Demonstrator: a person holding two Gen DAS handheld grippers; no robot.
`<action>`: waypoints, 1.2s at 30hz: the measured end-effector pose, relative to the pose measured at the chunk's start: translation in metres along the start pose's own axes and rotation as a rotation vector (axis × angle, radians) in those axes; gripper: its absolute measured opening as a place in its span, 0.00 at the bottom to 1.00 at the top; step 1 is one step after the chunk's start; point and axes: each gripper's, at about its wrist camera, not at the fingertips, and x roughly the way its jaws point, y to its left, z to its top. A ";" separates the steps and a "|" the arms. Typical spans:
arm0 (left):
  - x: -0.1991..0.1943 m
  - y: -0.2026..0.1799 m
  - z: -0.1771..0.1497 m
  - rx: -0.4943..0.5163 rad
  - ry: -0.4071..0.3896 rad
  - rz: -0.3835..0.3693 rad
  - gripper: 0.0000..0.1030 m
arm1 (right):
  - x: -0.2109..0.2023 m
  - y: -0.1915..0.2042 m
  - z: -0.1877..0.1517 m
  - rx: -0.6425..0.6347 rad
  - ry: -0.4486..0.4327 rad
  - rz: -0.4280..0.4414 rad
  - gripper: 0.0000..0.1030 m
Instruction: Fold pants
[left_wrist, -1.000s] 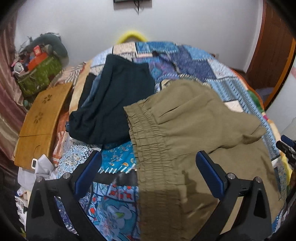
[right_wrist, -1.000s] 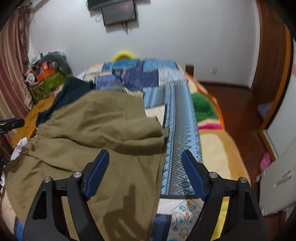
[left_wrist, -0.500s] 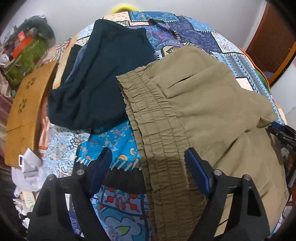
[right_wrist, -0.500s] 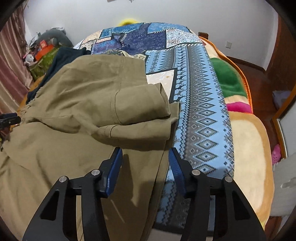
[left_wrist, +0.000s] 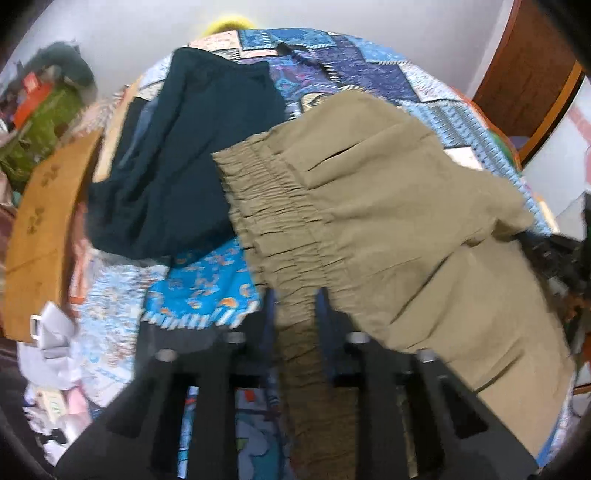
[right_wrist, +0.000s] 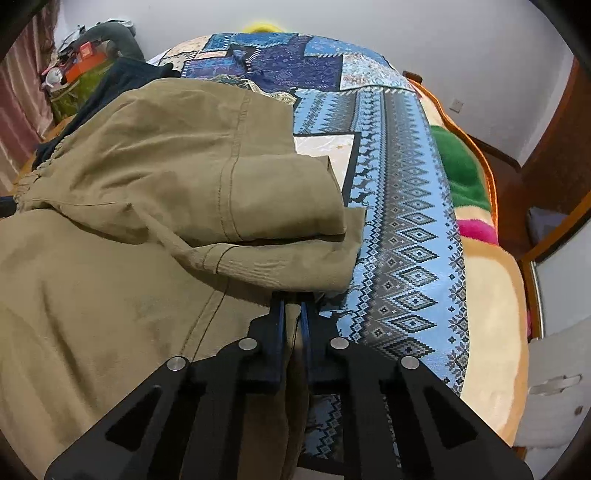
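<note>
Gripping now: both grippers
Left gripper (left_wrist: 295, 317): pinched on ruched elastic waistband
Right gripper (right_wrist: 291, 314): clamped on hem edge
Olive cotton pants (right_wrist: 147, 206): rumpled, near side of patchwork quilt (right_wrist: 402, 236)
Dark teal garment (left_wrist: 192, 155): far left

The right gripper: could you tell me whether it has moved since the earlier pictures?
Yes. The right gripper has advanced to the olive pants beside the patterned bedspread and shut on their edge.

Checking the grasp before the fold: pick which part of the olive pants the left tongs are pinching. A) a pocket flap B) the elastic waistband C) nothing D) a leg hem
B: the left tongs are shut on the gathered waistband of the pants.
</note>
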 end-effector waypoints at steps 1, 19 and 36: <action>0.001 0.004 -0.002 -0.005 0.006 0.010 0.07 | -0.003 -0.002 0.000 0.011 -0.005 0.006 0.06; -0.013 0.001 0.005 -0.026 -0.020 -0.078 0.53 | -0.051 -0.017 -0.013 0.129 -0.120 0.058 0.05; 0.010 0.004 -0.007 -0.049 0.008 0.070 0.62 | -0.041 -0.025 -0.035 0.160 -0.047 0.069 0.07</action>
